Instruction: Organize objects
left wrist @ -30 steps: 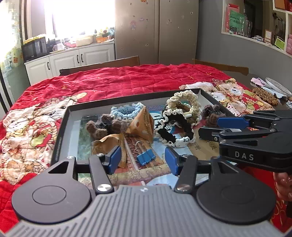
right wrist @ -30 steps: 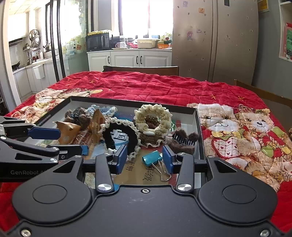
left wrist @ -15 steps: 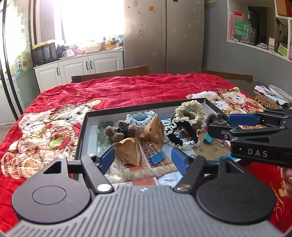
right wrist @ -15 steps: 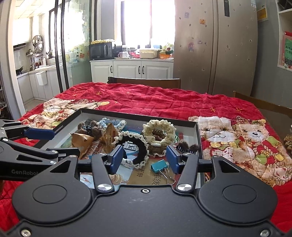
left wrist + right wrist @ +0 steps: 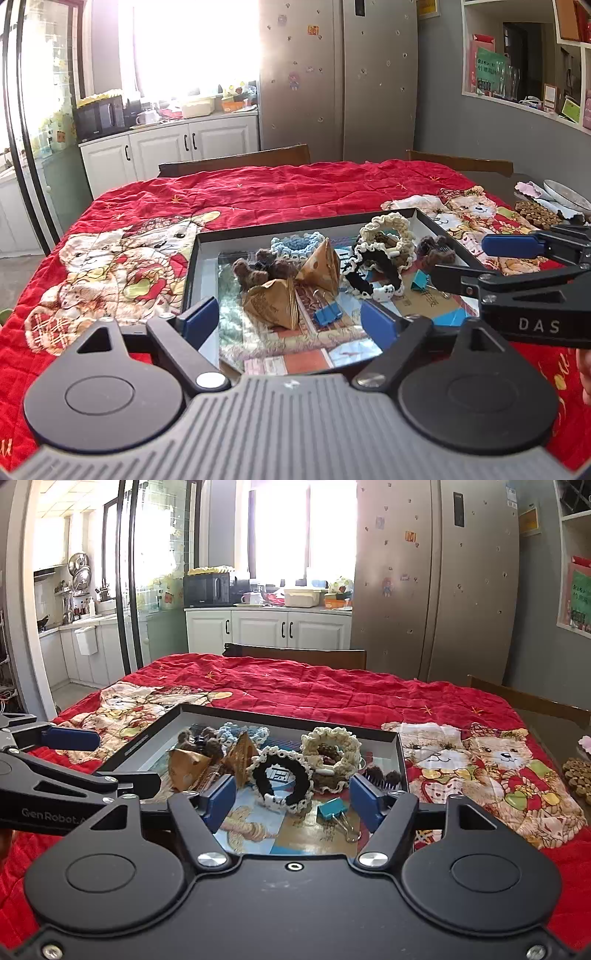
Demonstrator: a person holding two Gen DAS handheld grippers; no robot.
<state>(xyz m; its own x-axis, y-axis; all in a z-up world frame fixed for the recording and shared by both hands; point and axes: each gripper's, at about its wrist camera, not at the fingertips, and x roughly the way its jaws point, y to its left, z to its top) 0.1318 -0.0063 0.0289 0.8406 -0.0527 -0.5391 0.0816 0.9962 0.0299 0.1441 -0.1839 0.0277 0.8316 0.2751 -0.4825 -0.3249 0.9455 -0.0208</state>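
Jaws of left gripper and right gripper are opening, both empty-handed above tray.

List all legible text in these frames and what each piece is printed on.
"DAS": on the side of the right gripper, seen from the left wrist.
"GenRobot.A", cut off by the camera body: on the side of the left gripper, seen from the right wrist.
Printed characters on the tray lining, fridge stickers and the green wall notice: too small or blurred to read.

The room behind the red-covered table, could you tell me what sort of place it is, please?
Most likely a home kitchen with a dining area: a tall steel fridge stands by white cabinets carrying a microwave, and wooden chairs sit at the table.
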